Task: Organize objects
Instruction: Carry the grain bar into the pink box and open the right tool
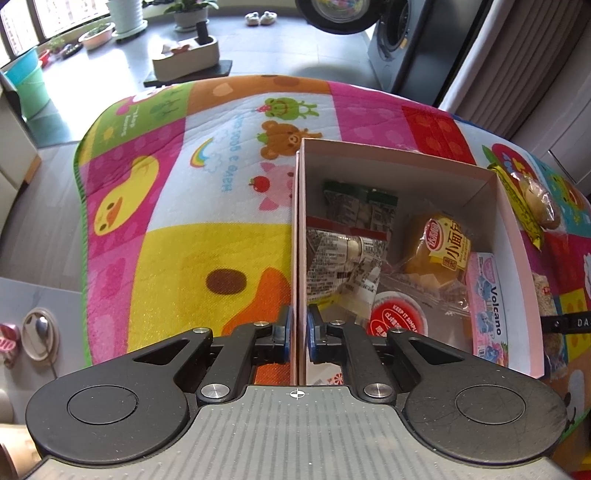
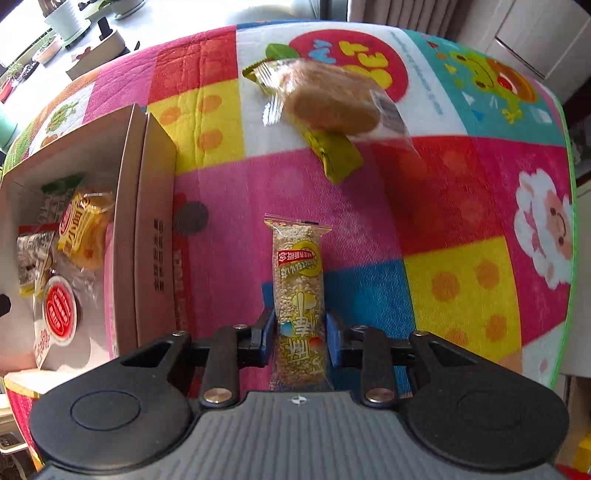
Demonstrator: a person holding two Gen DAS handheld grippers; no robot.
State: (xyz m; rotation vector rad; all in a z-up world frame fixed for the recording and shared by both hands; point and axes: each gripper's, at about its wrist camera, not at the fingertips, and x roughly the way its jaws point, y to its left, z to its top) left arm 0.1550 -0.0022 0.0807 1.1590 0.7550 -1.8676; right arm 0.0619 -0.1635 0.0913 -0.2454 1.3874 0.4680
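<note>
The left gripper (image 1: 297,334) is pinched on the near-left wall of the cardboard box (image 1: 399,157), one blue pad outside, one inside, w/ the wall sandwiched between. My guess: it's there to steady the box so it doesn't slide on the soft cartoon play mat (image 1: 177,206) while stuff goes in.

The right gripper (image 2: 300,334) straddles a rice-crisp bar (image 2: 298,291) in clear wrap, which lies lengthwise along the fingers on the mat, just right of the box. The pads sit at both flanks of the bar, touching or v. close to it; can't tell whether they're actually squeezing yet. The bar looks flat on the mat, not lifted. Grabbing across the narrow width makes sense, as the wrapper is slick and crinkly and the bar prob. brittle.

Already in the box: a small bread bun in a yellow-label bag (image 1: 436,247), a pink Volcano pack (image 1: 484,295), a round tub w/ a red lid (image 1: 397,319), a silvery printed pouch (image 1: 343,258) and a green packet (image 1: 360,201) at the far end.

Still out on the mat: a wrapped round cake (image 2: 328,98) lying on a yellow-green packet (image 2: 334,157), beyond the bar and well apart from it.

In the way: the box's right wall stands between bar and inside, so the bar must go up and over. The box is getting crowded, w/ free floor mostly by the far right corner. Beyond the mat are a washing machine (image 1: 399,40) and potted plants (image 1: 188,11), not a concern.
</note>
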